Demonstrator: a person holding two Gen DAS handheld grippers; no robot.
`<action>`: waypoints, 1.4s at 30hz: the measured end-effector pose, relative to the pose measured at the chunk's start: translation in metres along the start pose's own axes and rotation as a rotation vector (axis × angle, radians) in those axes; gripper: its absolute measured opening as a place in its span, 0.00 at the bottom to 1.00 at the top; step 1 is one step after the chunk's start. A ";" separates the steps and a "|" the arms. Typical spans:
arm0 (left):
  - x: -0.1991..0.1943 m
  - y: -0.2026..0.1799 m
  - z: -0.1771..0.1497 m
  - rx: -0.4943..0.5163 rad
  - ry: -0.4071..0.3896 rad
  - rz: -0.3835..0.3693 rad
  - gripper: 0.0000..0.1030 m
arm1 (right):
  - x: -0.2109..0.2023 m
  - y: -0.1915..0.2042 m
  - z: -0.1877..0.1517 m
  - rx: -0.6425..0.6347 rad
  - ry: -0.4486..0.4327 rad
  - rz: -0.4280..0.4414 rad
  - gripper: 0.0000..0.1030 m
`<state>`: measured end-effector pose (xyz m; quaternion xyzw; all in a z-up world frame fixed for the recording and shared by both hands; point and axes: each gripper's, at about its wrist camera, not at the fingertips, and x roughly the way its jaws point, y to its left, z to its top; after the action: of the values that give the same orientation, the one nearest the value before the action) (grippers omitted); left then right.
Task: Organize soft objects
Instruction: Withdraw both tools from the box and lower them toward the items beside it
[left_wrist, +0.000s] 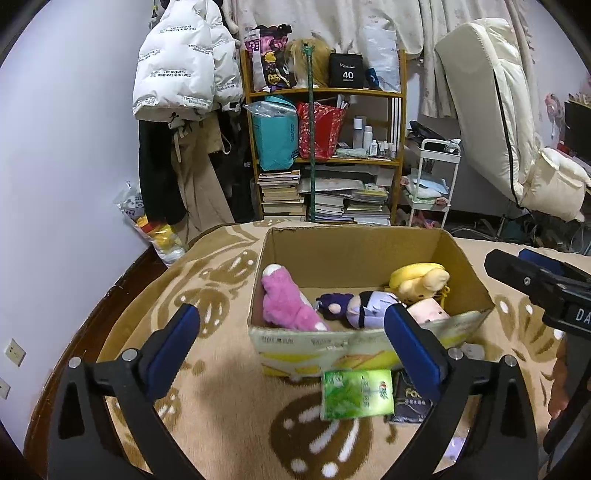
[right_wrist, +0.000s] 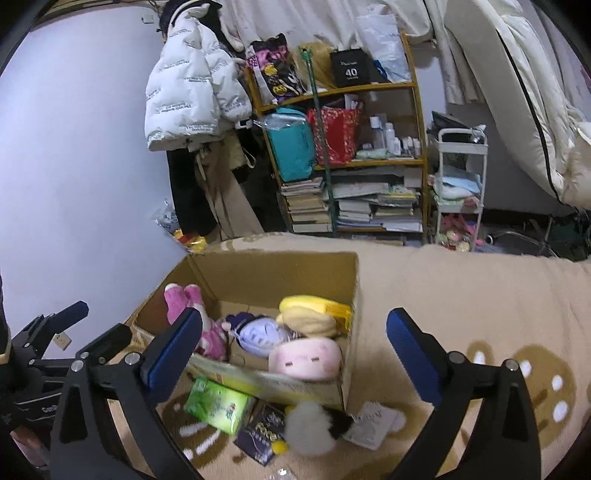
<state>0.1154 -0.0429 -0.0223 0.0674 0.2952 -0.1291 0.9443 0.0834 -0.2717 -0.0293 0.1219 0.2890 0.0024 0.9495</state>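
Note:
An open cardboard box (left_wrist: 369, 254) stands on the beige patterned blanket. It holds a pink plush (left_wrist: 288, 302), a purple doll (left_wrist: 354, 306), a yellow plush (left_wrist: 421, 280) and a pale pink plush (left_wrist: 430, 312). My left gripper (left_wrist: 291, 314) hangs open in front of the box, with nothing between its fingers. My right gripper (right_wrist: 294, 317) is open too, over the box's (right_wrist: 354, 295) near right corner and empty. A white fluffy toy (right_wrist: 310, 428) lies on the blanket just before the box, beside a green pack (right_wrist: 218, 404) and a dark packet (right_wrist: 262, 432).
Behind the blanket stand a wooden shelf (left_wrist: 321, 92) of bags and books, hanging coats (left_wrist: 184, 74), a white cart (left_wrist: 436, 177) and a leaning mattress (left_wrist: 491, 110). A white paper packet (right_wrist: 373, 421) lies right of the fluffy toy. The blanket's round edge (left_wrist: 122, 288) drops off at the left.

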 end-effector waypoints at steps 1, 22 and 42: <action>-0.003 0.000 -0.001 0.001 0.003 0.000 0.97 | -0.003 -0.001 -0.002 0.002 0.008 -0.005 1.00; -0.032 -0.010 -0.024 0.107 0.159 -0.039 0.97 | -0.036 0.005 -0.037 -0.083 0.239 -0.045 1.00; 0.010 -0.004 -0.031 0.039 0.295 -0.134 0.97 | -0.005 0.012 -0.049 -0.303 0.419 -0.048 0.92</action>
<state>0.1052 -0.0419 -0.0534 0.0841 0.4321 -0.1863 0.8784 0.0534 -0.2488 -0.0632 -0.0318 0.4786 0.0486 0.8761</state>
